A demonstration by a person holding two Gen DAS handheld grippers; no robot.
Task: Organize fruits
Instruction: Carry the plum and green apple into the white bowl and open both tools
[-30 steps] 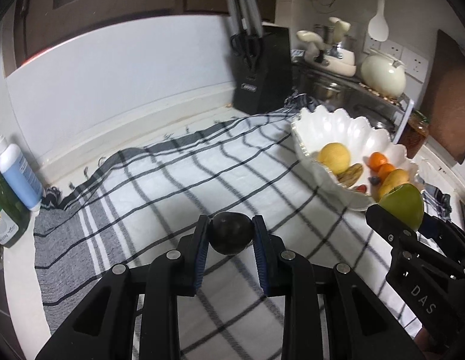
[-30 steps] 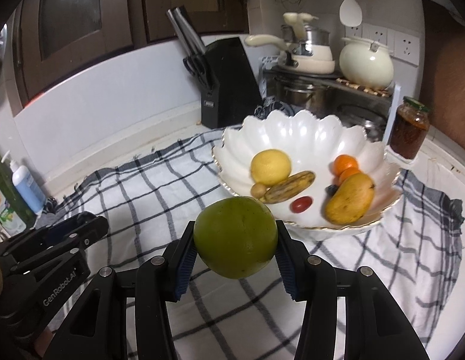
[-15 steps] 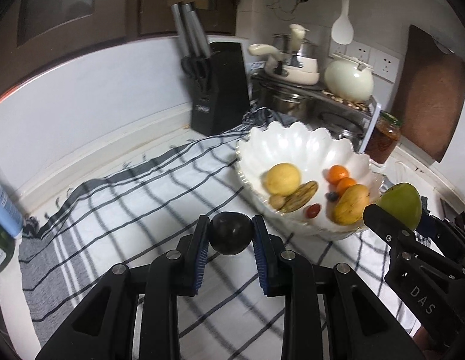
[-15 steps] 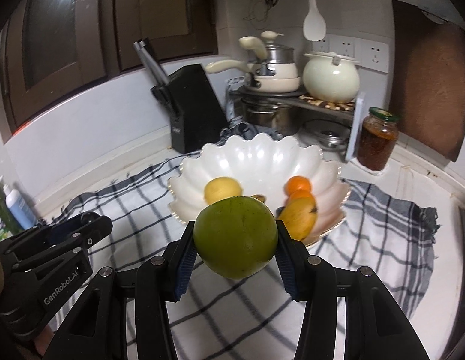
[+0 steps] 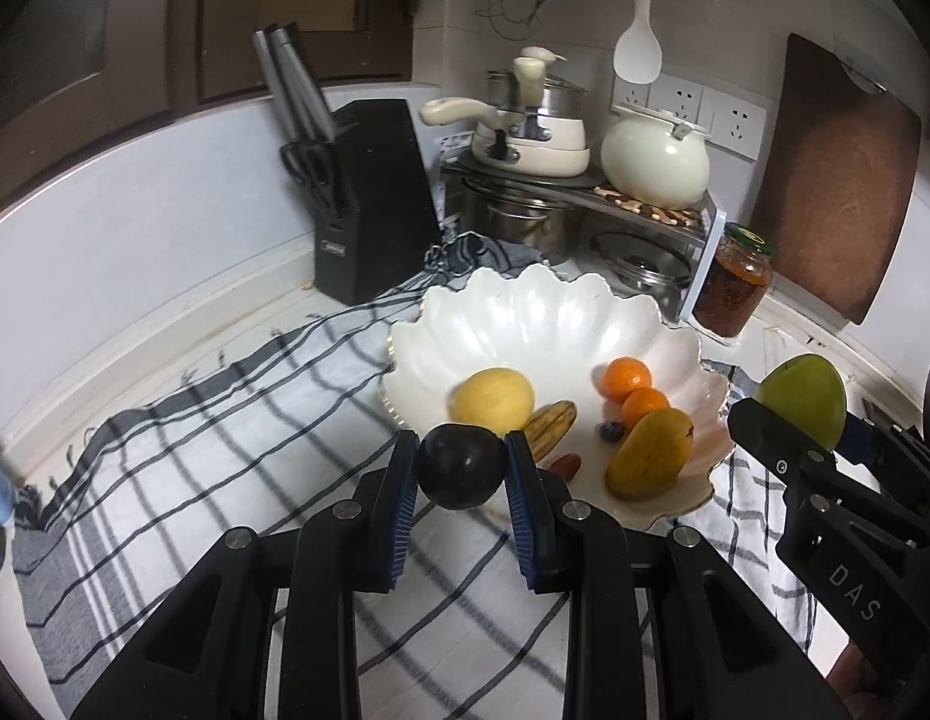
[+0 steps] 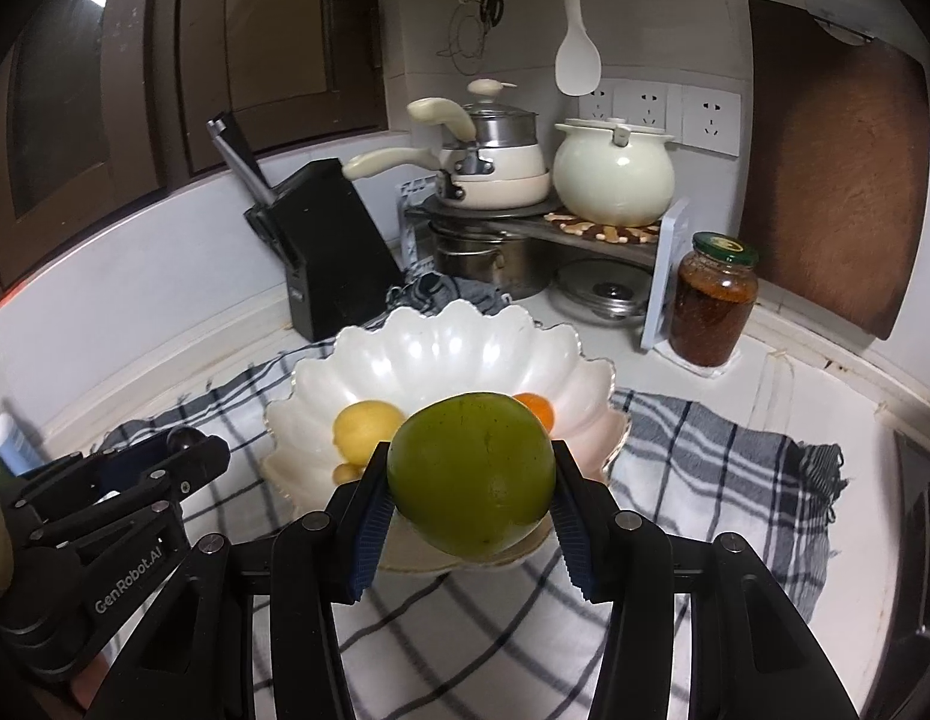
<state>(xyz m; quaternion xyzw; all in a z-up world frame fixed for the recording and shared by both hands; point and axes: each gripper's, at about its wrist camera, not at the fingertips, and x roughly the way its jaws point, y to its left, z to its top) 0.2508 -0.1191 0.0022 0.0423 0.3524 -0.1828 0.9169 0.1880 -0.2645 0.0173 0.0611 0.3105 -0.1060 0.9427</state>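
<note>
**Both tongs loaded, at the near rim of the fruit bowl**

Left tongs (image 5: 462, 465): I see them closed on a dark plum (image 5: 461, 465), blue pads pressed on either side. The plum is held above the checked cloth (image 5: 225, 468), just at the near-left rim of the white scalloped bowl (image 5: 525, 324).

Right tongs (image 6: 471, 483): clamped on a large green fruit (image 6: 471, 474), which fills the gap between the pads. In the right wrist view it sits in front of the bowl's near rim and hides most of the contents. In the left wrist view the same green fruit appears at the bowl's right side.

Bowl contents, left wrist view: a yellow round fruit (image 5: 493, 399), a small banana (image 5: 549, 420) touching it, two oranges (image 5: 628, 375) one behind the other, a mango (image 5: 650, 453) leaning on the near-right wall, a blueberry (image 5: 611, 431) and a small reddish fruit (image 5: 566, 464), partly hidden by the left pad.

The bowl rests on the cloth on the tabletop (image 6: 825, 420). Behind it: knife block (image 5: 375, 198), pot rack with a cream kettle (image 5: 654, 165), jar (image 6: 712, 300), cutting board (image 6: 837, 162) against the wall.
</note>
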